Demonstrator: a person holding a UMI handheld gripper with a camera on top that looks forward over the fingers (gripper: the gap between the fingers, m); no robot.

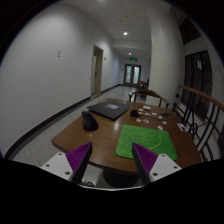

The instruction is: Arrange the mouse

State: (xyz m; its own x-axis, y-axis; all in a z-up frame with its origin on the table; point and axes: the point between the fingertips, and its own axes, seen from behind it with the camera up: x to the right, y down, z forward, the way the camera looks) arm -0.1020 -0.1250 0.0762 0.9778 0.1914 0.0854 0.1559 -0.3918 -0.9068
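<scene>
A dark mouse (89,121) lies on the brown wooden table (100,138), to the left of a closed dark laptop (108,109). A green mat (147,141) lies on the table's right part, just ahead of my right finger. My gripper (112,160) hovers above the table's near edge, well short of the mouse. Its purple-padded fingers (78,157) stand wide apart with nothing between them.
A small dark object (135,113) and several scattered small items (160,119) lie on the far right of the table. Chairs (192,110) stand at the right side. A long corridor with doors (132,73) runs beyond the table.
</scene>
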